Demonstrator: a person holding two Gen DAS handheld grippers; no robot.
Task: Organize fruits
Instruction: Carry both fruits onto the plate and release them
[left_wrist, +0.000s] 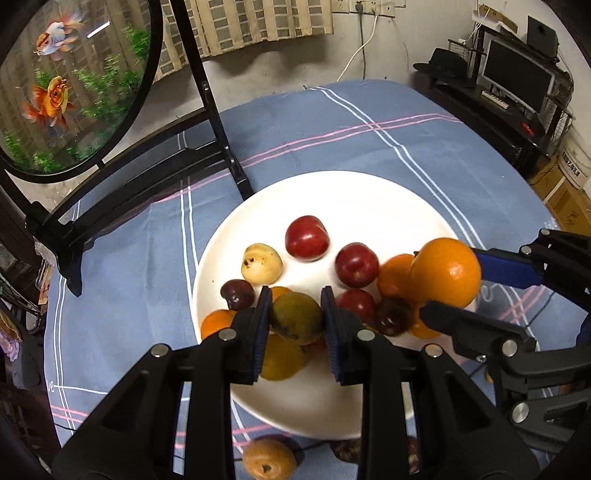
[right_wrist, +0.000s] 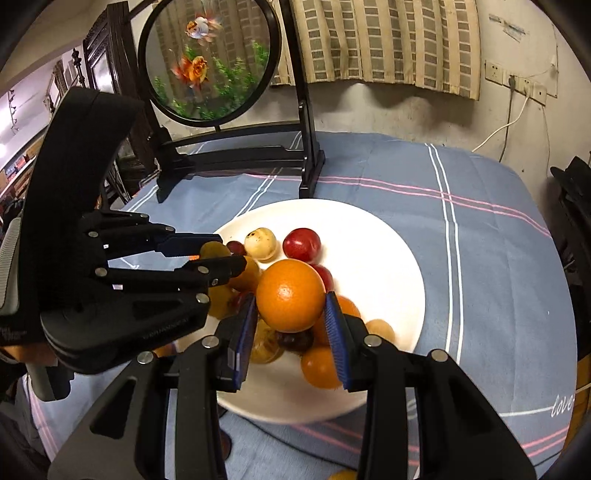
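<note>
My left gripper (left_wrist: 296, 309) pinches a greenish mango (left_wrist: 295, 317) above the near side of the white plate (left_wrist: 332, 192). My right gripper (right_wrist: 290, 308) clamps an orange (right_wrist: 290, 295) over the fruit pile. The plate sits on a blue tablecloth (right_wrist: 480, 229).

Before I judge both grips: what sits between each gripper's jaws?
In its own wrist view, the left gripper is shut on a greenish-yellow mango. In the right wrist view, the right gripper is shut on an orange.
</note>
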